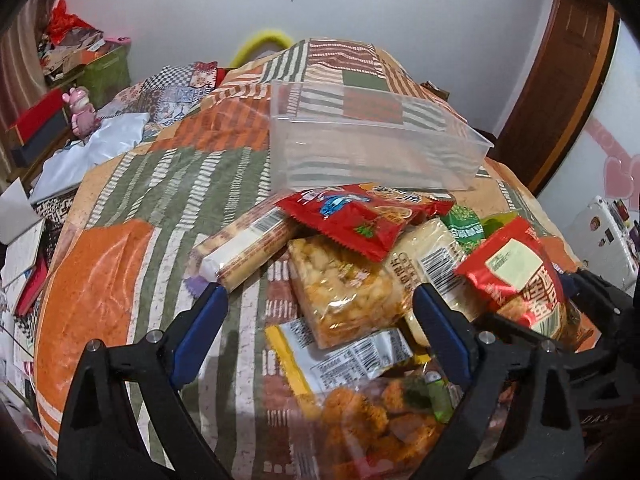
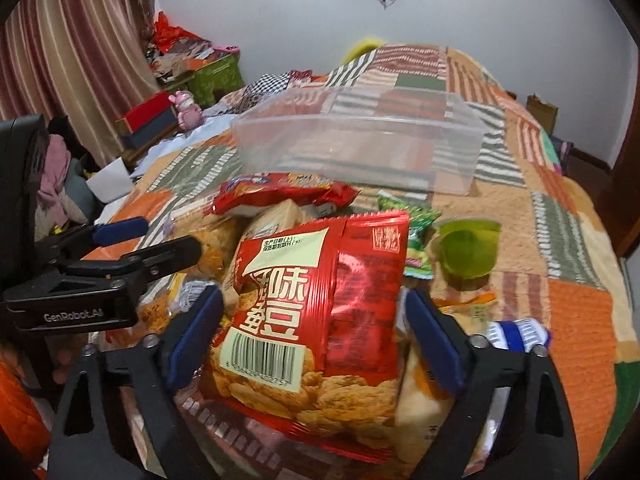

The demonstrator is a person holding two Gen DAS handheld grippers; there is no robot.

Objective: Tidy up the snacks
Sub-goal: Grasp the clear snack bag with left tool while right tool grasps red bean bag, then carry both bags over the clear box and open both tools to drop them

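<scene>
Right hand-held gripper straddles red snack bag; clear bin bare.

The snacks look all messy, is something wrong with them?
Nothing looks torn or spilled. The snacks just lie heaped crookedly on the bed, one red bag on top, while the clear bin behind them has none inside.

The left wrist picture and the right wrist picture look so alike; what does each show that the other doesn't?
Only the left wrist view shows the yellow-edged packet and the orange snack bag near its open left gripper. Only the right wrist view shows the green jelly cup and the curtain. Both show the clear plastic bin, the big red bag between the open right gripper and the patchwork quilt.
</scene>
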